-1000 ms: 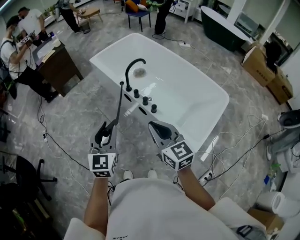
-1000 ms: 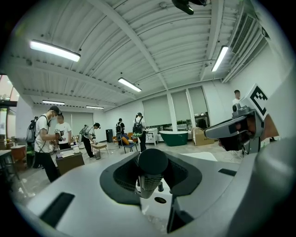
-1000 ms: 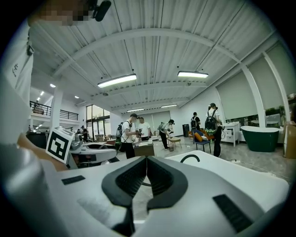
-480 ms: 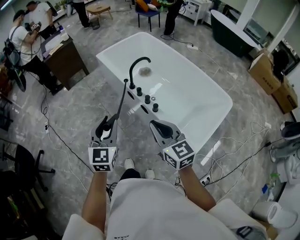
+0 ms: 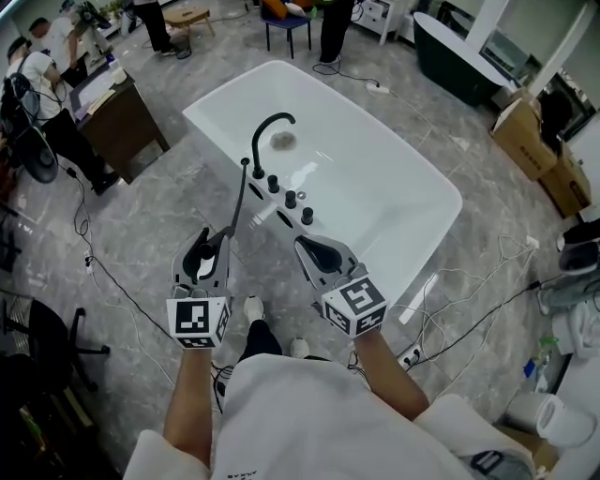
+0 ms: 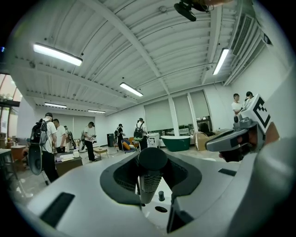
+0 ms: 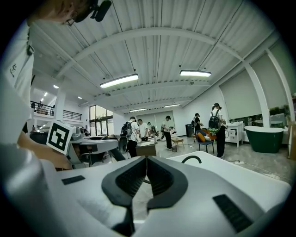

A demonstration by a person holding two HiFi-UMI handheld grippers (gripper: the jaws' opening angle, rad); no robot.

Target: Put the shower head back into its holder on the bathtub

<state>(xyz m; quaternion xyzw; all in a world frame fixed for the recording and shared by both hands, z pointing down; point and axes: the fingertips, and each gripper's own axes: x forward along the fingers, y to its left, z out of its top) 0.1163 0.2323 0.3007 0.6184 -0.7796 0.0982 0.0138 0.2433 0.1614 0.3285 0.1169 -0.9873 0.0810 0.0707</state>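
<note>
The shower head (image 6: 150, 178) is clamped in the left gripper (image 5: 210, 246), at eight o'clock from the bathtub (image 5: 403, 192); the right gripper (image 5: 315, 247) is held closed, empty.

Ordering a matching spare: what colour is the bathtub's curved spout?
Black; the spout shows best in the head view.

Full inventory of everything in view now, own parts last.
bathtub: one, white, centre
spout: one, black, tub's near rim
knobs: three, black, beside spout
shower head: one, black, in left gripper
second bathtub: one, dark green, far right
cardboard boxes: two, brown, right edge
desk: one, brown, far left
chair: one, blue, beyond tub
people: several, mixed clothing, background
cables: several, black and white, floor
left gripper: one, grey, shut on shower head
right gripper: one, grey, shut, empty
</note>
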